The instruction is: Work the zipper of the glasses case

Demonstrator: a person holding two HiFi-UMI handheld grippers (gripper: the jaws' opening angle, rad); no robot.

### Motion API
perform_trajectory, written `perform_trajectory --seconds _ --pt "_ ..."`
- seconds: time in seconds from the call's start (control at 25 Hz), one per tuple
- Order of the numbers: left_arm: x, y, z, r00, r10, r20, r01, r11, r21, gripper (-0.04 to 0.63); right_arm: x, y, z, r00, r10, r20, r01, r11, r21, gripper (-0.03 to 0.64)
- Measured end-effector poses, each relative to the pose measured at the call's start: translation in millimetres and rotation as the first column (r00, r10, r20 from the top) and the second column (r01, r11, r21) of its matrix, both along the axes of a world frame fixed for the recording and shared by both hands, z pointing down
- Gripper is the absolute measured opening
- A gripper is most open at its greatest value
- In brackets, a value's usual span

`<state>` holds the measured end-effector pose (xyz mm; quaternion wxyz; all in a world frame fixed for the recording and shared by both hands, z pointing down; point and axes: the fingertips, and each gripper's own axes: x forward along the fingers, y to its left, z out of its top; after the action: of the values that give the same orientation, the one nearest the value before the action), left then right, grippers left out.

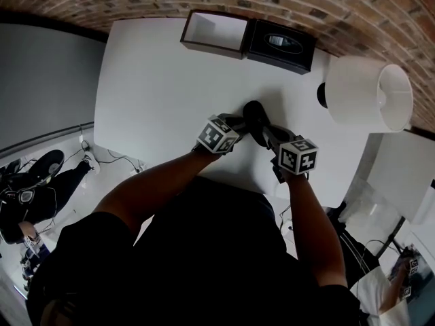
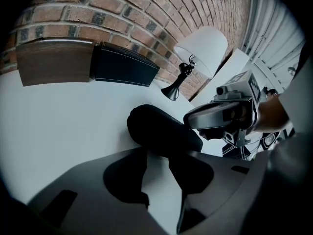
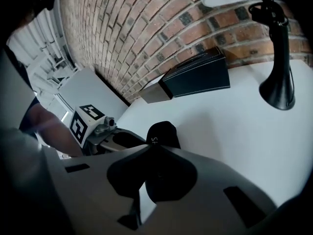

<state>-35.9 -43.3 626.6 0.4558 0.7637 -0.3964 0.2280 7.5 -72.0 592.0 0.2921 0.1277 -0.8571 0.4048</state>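
The black glasses case [image 1: 255, 117] lies on the white table [image 1: 156, 80], a little on our side of the lamp [image 1: 367, 92]. Our right gripper [image 3: 148, 148], on the lamp side, has its jaws pinched together on the case's near end. Our left gripper [image 2: 156, 153], away from the lamp, has its jaws slightly apart, tips against the case. Both forearms converge there.

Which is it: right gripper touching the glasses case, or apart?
Touching. In the right gripper view, the right gripper has its tongs pinched shut on the near end of the glasses case, no gap.
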Motion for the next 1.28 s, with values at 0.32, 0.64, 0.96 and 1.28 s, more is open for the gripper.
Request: perform_trajectory --seconds 0.32,0.64,0.96,1.28 --pt "1.0 -0.3 2.3 1.000 -0.001 0.005 0.001 1.000 -0.008 0.163 -3.6 3.1 -2.3 0.996 -0.048 -0.075 0.063 0.976 0.210 0.043" --pt "2.7 -2.1 8.2 1.000 0.007 0.017 -0.007 1.000 -0.014 0.167 -11.0 5.6 -15.1 0.986 -0.093 -0.138 0.139 0.915 0.378 0.152" --pt "4.4 -0.8 9.1 1.000 0.019 0.004 -0.019 1.000 -0.015 0.169 -2.9 -1.8 -6.4 0.990 0.057 -0.129 -0.017 0.955 0.296 0.069" --pt "0.0 2.9 2.2 0.999 0.026 -0.029 -0.026 1.000 -0.003 0.170 -4.3 -2.0 -1.9 0.985 0.023 -0.169 0.025 0.960 0.278 0.041"
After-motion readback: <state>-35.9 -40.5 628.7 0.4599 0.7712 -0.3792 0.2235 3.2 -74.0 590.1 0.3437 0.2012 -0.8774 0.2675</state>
